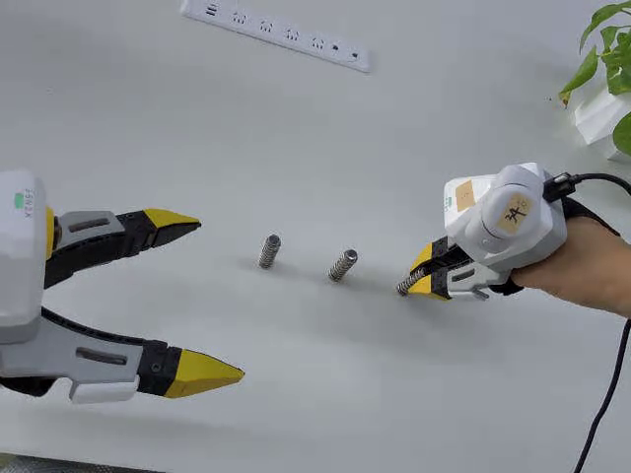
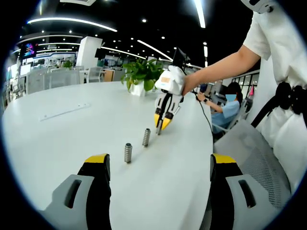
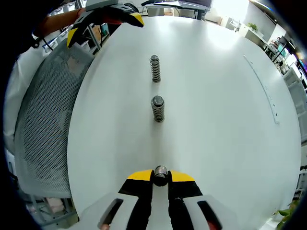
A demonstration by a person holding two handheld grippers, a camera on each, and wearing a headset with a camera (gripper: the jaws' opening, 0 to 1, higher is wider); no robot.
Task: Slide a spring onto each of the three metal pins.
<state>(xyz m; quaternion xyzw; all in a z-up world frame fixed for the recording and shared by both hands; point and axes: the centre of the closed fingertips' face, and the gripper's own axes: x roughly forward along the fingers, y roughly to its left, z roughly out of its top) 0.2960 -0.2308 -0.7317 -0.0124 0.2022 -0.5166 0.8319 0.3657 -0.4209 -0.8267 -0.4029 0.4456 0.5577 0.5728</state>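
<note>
White tabletop [image 1: 296, 128] carries a row of three springs [image 1: 269, 251]; right gripper [image 1: 425, 273] fingers pinch the end spring [image 1: 408, 284] at three o'clock, left gripper [image 1: 219, 299] fingers gape wide at nine o'clock, touching nothing

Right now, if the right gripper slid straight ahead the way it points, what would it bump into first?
The right gripper, shut on the near spring, points along the row. It would probably bump the middle spring first; the far spring stands behind it.
</note>
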